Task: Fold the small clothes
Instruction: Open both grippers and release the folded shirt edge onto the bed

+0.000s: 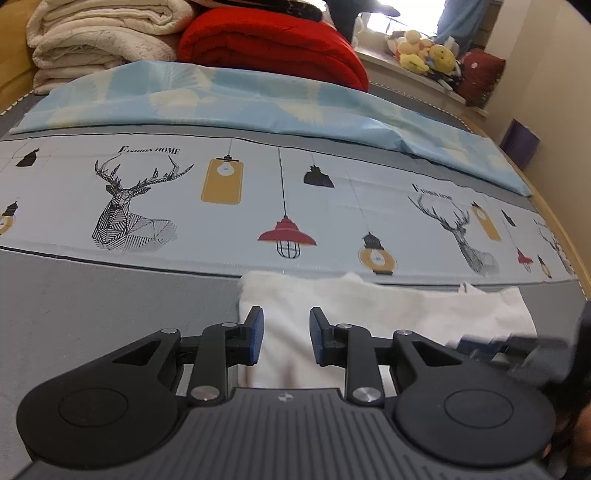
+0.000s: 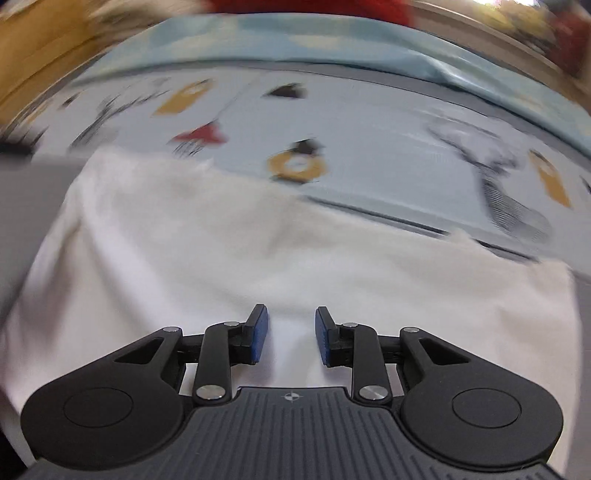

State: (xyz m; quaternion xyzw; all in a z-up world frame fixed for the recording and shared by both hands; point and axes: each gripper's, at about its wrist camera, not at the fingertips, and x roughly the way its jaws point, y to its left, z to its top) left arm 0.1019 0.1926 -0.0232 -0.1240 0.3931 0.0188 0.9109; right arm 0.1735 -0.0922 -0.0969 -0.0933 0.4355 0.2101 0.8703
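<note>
**One white garment, two open hand-held grippers**

I count one white garment (image 1: 369, 306) lying flat on the bed (image 1: 92, 306), at the near edge of the printed sheet (image 1: 258, 192). My left hand-held gripper (image 1: 286, 334) sits over the garment's left end, jaws apart, holding nothing. My right hand-held gripper (image 2: 291, 334) hangs over the garment's middle, also parted and empty; that view is blurred. Beyond the sheet lie one blue cover (image 1: 229, 96), one red blanket (image 1: 273, 44), one cream blanket (image 1: 99, 33), and a windowsill with plush toys (image 1: 428, 51).
</note>
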